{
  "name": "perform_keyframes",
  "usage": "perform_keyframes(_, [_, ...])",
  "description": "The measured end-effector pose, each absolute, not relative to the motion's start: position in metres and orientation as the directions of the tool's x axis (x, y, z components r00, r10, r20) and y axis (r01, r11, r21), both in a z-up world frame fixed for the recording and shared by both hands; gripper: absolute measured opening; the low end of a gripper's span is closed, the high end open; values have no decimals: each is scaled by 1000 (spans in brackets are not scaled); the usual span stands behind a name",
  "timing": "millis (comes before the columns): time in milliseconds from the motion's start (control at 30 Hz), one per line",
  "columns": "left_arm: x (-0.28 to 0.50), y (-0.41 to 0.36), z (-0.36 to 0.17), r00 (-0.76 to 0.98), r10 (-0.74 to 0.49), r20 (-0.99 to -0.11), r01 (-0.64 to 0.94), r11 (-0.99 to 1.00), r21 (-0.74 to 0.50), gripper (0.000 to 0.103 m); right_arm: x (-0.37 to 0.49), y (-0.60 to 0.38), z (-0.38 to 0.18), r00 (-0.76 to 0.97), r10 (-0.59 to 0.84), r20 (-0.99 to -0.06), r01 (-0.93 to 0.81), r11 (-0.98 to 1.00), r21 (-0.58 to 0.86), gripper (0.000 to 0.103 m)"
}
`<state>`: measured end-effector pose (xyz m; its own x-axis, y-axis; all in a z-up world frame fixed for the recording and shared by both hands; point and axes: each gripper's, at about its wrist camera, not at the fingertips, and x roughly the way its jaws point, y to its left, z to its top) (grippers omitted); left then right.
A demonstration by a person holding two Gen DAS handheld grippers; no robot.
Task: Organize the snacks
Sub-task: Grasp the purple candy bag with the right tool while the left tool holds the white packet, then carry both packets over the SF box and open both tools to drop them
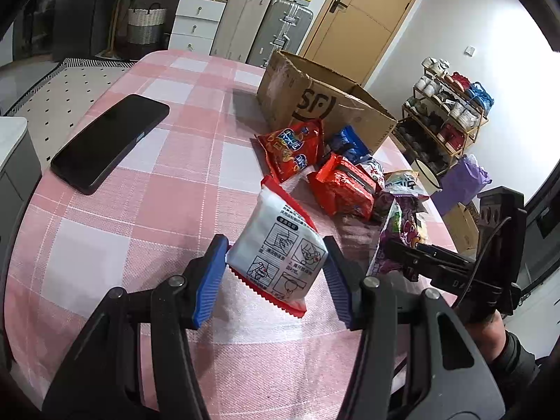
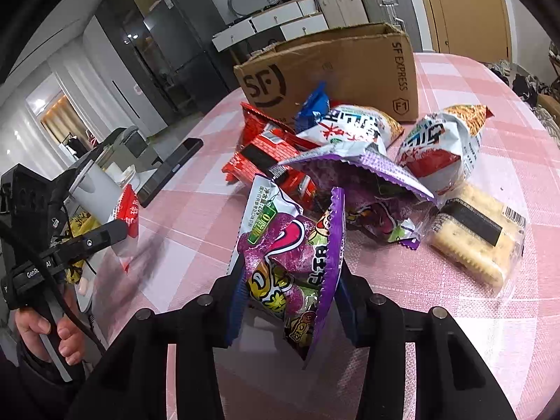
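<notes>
A round table [image 1: 168, 182] in pink-and-white check carries a black phone [image 1: 110, 141] at nine o'clock, a cardboard box [image 1: 315, 101] at one o'clock, and snack packets [image 2: 350, 161] heaped just before the box, crackers [image 2: 479, 231] rightmost

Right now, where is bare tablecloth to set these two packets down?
Free: the checked cloth between the phone and the cardboard box, and the strip nearest the left tongs. Crowded: the snack pile in front of the box, out to the cracker pack.
</notes>
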<state>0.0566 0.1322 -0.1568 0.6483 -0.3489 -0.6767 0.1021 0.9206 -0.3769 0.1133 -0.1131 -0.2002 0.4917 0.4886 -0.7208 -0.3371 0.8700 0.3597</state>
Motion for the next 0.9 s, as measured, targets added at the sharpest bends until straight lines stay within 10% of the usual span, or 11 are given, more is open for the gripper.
perform_keyframes(900, [55,73,-17,726,-401,-559,281,915,-290,52,62,-156,-24,685,566,-459,-476,825,305,45])
